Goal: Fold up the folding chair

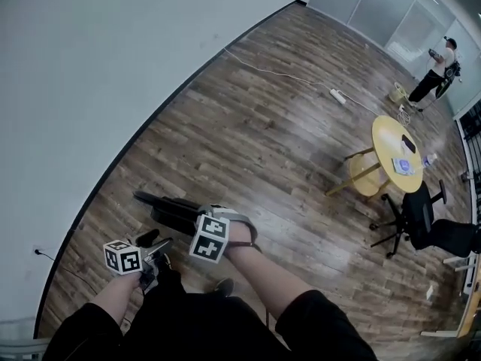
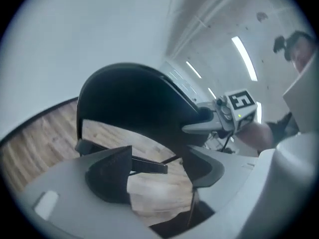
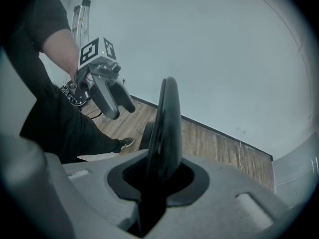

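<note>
Two hand-held grippers met at a black folding chair [image 1: 171, 210], which sat on the wooden floor [image 1: 285, 141] near the pale wall [image 1: 113, 51], just ahead of the person's legs. The right gripper [image 3: 157, 176] had its jaws clenched on the thin edge of a chair panel, seen edge-on and rising between them. The left gripper [image 3: 120, 109] hung in the air beside that panel, jaws released and spread, pressing on nothing; the curved black panel stood ahead of them. A round yellow desk [image 1: 391, 138] and an office chair [image 1: 421, 216] stood well apart.
</note>
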A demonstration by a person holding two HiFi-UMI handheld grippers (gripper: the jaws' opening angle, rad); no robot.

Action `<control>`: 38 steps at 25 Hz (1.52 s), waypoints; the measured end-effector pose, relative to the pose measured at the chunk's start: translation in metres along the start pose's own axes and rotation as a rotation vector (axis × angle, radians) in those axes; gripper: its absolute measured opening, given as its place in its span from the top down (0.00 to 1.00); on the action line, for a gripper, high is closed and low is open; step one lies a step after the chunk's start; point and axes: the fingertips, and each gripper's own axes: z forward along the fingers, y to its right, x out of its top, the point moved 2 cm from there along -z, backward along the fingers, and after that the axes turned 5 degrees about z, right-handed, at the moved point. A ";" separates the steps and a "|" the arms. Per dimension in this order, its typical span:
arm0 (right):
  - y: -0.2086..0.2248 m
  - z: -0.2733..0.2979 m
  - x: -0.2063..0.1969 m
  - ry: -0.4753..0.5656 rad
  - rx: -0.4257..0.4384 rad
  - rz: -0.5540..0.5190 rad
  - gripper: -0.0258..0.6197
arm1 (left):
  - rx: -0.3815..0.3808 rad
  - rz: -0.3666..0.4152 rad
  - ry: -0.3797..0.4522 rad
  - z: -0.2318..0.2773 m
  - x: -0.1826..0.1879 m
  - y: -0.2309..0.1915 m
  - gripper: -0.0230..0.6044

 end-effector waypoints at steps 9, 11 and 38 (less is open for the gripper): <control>0.008 -0.005 -0.006 -0.020 0.020 0.016 0.86 | -0.075 0.770 -0.078 -0.024 0.088 0.024 0.48; 0.010 -0.008 -0.007 -0.019 0.022 0.018 0.86 | -0.097 0.986 -0.104 -0.021 0.107 0.028 0.48; -0.013 0.003 -0.004 -0.040 0.052 0.055 0.87 | -0.379 1.656 -0.917 0.060 0.042 0.012 0.71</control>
